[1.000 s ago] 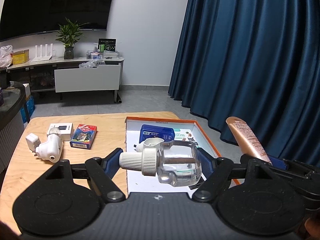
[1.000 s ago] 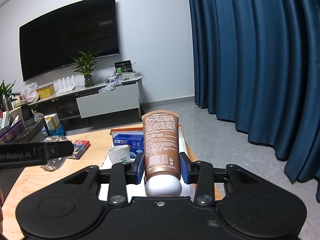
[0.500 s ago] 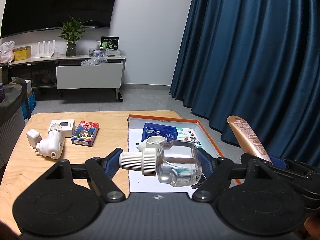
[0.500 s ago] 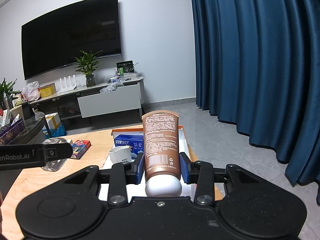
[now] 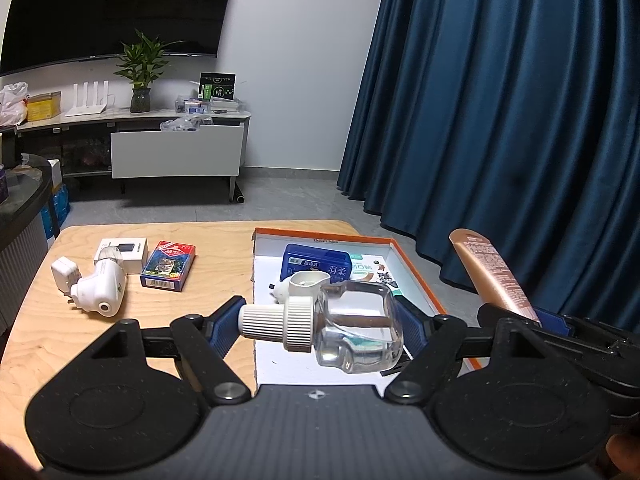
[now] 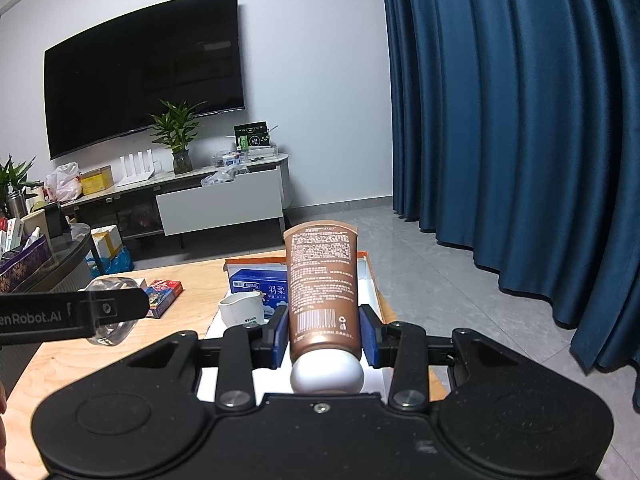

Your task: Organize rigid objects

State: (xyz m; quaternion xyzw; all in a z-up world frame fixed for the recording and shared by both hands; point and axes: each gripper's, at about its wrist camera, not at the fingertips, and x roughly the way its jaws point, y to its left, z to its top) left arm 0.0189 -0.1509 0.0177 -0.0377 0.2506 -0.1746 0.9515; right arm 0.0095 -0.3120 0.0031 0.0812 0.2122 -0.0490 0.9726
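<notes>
left gripper (image 5: 320, 320) jaws clenched on clear bottle (image 5: 352, 328), long axis crosswise, cap to left, held above near end of tray (image 5: 416, 270). right gripper (image 6: 324, 336) jaws grasping brown tube (image 6: 322, 280), pointing forward, cap rearward, over tray's right side on bench (image 5: 216, 248). both near; tray lies below and ahead.

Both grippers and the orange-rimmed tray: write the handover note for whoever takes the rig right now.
Left gripper: shut on the clear bottle, held sideways above the tray's near end.
Right gripper: shut on the brown tube, white cap toward the camera.
Tray: already holds the blue pack, a white cup and a flat card.
Left on the table: white plug-in device, white box, card deck.
Next: likely place bottle and tube in the tray, then collect the rest.
</notes>
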